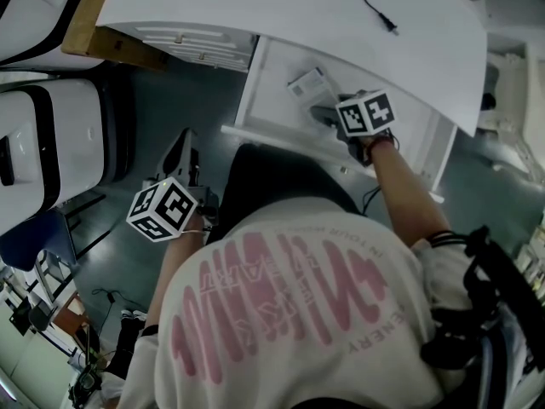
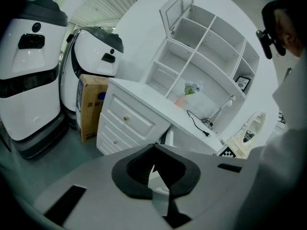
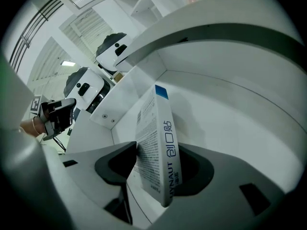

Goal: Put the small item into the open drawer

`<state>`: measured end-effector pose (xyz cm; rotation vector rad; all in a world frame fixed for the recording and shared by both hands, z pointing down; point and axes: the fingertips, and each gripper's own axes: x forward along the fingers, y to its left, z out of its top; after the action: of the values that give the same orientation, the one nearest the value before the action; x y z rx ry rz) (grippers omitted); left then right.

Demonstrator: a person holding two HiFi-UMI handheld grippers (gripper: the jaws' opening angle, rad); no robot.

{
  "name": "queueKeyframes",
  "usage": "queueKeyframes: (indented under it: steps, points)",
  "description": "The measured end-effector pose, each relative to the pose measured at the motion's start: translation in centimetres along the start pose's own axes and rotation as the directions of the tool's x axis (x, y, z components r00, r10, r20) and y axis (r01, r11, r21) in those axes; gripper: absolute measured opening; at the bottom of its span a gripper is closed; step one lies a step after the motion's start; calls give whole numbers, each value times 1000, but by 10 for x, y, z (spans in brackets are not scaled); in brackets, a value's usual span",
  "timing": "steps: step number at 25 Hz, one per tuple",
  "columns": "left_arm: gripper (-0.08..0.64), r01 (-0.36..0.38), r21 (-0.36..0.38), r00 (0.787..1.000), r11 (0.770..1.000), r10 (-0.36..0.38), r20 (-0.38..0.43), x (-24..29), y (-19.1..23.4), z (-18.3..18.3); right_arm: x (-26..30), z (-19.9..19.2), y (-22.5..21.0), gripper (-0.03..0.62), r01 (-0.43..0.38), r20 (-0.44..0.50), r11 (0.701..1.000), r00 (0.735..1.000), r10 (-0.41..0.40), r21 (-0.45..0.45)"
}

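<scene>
While the left tongs (image 2: 153, 148) hang closed and empty, well away from the counter (image 1: 255, 7), the right tongs (image 3: 158, 171) stand parted inside the open drawer (image 3: 230, 114). The small box (image 3: 154, 133) stands on edge between them, its long axis running ahead.

The person wears a white T-shirt (image 1: 289, 228) with pink lettering (image 1: 255, 301).

a robotics lab dressed as a bedroom: white desk (image 2: 144, 96), shelf unit (image 2: 206, 56), bulky white robots (image 2: 29, 66) parked beside.
</scene>
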<state>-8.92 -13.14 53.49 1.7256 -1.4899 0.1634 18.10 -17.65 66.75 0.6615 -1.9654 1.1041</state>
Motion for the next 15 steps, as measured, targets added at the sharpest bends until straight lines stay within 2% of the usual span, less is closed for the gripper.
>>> queueKeyframes:
  steps: [15]
  points:
    - [29, -5, 3, 1000, 1000, 5, 23, -11, 10, 15, -2, 0, -6, 272, 91, -15, 996, 996, -91, 5]
